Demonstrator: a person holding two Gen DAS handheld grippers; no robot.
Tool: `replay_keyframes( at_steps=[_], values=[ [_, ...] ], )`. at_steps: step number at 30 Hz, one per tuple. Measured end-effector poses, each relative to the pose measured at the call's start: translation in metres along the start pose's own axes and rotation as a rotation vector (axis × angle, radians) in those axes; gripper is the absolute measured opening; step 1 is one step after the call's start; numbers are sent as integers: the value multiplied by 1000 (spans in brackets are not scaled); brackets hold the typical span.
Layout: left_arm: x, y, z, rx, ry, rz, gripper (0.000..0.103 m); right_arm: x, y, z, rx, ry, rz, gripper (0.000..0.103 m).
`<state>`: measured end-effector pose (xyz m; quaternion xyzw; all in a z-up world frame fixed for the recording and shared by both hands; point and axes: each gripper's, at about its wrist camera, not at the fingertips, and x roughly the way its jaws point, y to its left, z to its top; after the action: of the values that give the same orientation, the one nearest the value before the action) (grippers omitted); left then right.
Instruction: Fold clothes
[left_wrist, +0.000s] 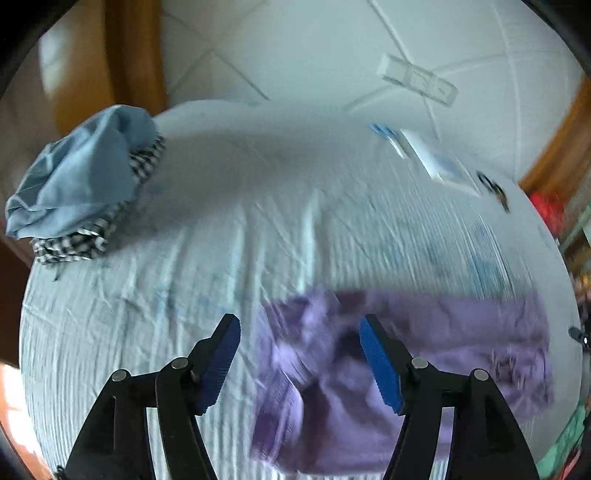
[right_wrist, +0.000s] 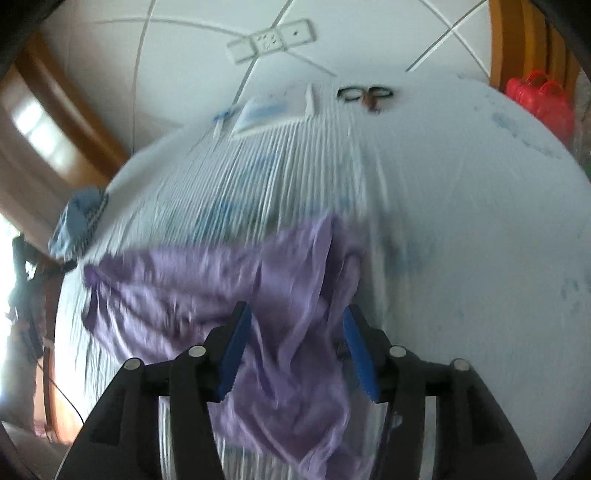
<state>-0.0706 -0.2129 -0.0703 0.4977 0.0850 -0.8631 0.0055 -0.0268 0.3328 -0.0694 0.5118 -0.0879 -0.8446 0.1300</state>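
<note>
My left gripper (left_wrist: 300, 363) hangs over the near edge of the table (left_wrist: 155, 317), which is covered in a wrinkled white cloth, and its blue pads (left_wrist: 380, 365) stand wide apart with nothing between them. Beneath and to the right of it lies the purple garment (left_wrist: 424, 354), crumpled and unfolded, spread along the near edge toward the right corner. My right gripper (right_wrist: 297, 349) is also spread open; a ridge of purple fabric rises between its pads in the right wrist view, but I cannot tell whether either pad touches it, and neither is closed on it. Both views are smeared by motion, so edges and seams of the garment are hard to read. A second heap, a light blue cloth over a black-and-white checked cloth (left_wrist: 85, 177), sits at the far left corner, well apart. At the far edge are a white booklet (left_wrist: 439, 162) and a pair of scissors (right_wrist: 365, 95). Risks as I judge them: closing on a bunched ridge rather than a true hem would give a crooked fold; pinching too deep could catch the table cover with the garment and drag it, shifting the scissors and booklet; part of the garment lies close to the near edge and a careless pull could slide it off.
</note>
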Motion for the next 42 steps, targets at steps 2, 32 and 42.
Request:
replay_keyframes(
  at_steps=[2,32,42],
  values=[
    [9,6,10,-31,35,7,68,8,-4,18,32,9,0,52],
    [68,-20,53,1,82,51,46,52,-55,61,143,65,-91,9],
    [71,-12,17,6,172,-26,50,47,6,9,90,191,77,65]
  ],
)
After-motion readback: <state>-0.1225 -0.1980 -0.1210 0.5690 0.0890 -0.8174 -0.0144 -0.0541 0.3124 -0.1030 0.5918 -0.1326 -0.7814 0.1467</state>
